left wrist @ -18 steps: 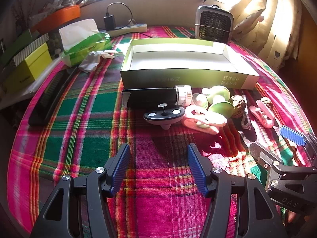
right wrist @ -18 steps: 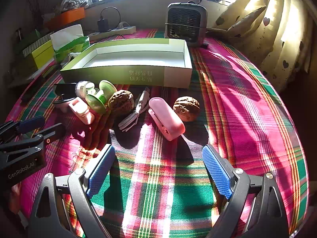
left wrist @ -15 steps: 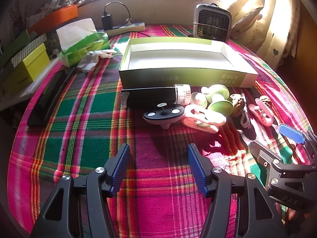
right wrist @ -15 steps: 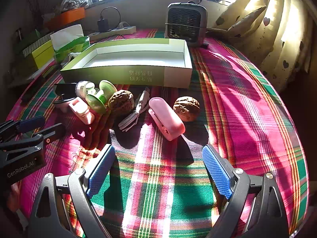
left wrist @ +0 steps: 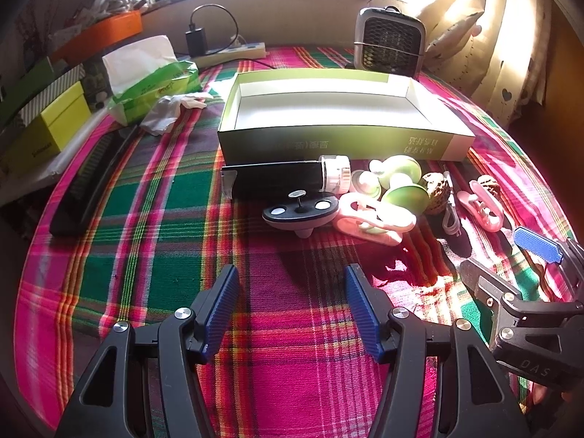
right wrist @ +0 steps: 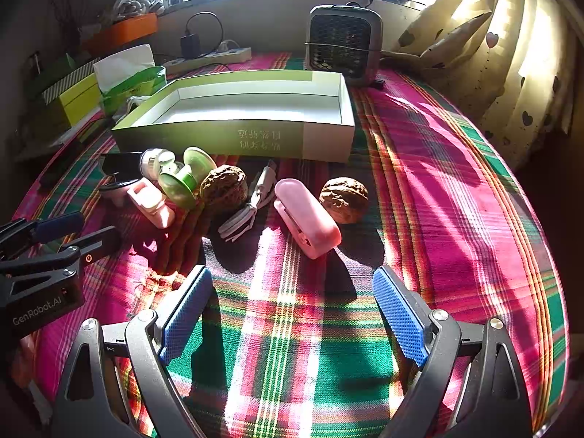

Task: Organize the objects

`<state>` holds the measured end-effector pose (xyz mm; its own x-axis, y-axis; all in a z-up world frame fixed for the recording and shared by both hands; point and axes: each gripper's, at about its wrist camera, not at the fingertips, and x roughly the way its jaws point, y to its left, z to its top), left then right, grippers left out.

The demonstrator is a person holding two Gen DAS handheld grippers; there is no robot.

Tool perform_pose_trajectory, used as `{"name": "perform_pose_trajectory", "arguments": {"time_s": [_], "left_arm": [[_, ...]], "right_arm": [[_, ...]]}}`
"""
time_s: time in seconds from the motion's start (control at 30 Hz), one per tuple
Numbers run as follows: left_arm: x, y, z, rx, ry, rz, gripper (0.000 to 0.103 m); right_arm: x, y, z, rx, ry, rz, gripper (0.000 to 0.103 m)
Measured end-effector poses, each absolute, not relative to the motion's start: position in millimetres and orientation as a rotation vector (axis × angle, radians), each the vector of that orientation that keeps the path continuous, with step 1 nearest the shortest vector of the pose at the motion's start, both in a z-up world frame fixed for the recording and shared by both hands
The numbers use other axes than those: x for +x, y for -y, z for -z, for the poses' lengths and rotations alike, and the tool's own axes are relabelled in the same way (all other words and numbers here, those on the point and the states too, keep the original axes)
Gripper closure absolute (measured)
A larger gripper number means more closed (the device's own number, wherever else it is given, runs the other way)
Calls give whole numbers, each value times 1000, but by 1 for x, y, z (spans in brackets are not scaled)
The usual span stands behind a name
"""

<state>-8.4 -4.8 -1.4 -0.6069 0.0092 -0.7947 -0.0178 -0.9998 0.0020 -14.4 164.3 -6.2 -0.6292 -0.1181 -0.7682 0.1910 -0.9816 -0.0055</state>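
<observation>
Step in hand, by judgement: the very start, before any pick. Left gripper [left wrist: 290, 308] hovering over bare plaid tablecloth [left wrist: 153, 197], blue-padded jaws wide apart, nothing between them. Right gripper [right wrist: 292, 310] likewise spread wide and empty, tilted down toward the clutter.

Task's things in a loose row on the cloth, just in front of the shallow green-and-white cardboard box [left wrist: 339, 138], its inside bare: black tube with white cap [left wrist: 281, 179], dark oval disc with a pin [left wrist: 299, 211], pale pink plastic clip [left wrist: 368, 219], green suction cups [right wrist: 186, 179], two brown walnuts, one [right wrist: 223, 189] beside a coiled white cable [right wrist: 252, 204], the other [right wrist: 344, 199] just right of a pink oblong case [right wrist: 306, 217].

Next move, probably: right gripper forward and down onto the pink case or the nearer walnut, both closest to its fingers; jaws squarely astride, then closed. Round walnut likely to roll if nudged off-centre. Left gripper best placed for the disc or the black tube.
</observation>
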Motion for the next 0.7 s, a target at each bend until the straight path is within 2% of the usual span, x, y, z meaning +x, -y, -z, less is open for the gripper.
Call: {"name": "perform_pose_trajectory", "arguments": {"time_s": [0.7], "left_arm": [[-9,5,1,-1387,-19,-2799,45]], "right_arm": [[-14,-163,6,1258,-127,2687,13]]}}
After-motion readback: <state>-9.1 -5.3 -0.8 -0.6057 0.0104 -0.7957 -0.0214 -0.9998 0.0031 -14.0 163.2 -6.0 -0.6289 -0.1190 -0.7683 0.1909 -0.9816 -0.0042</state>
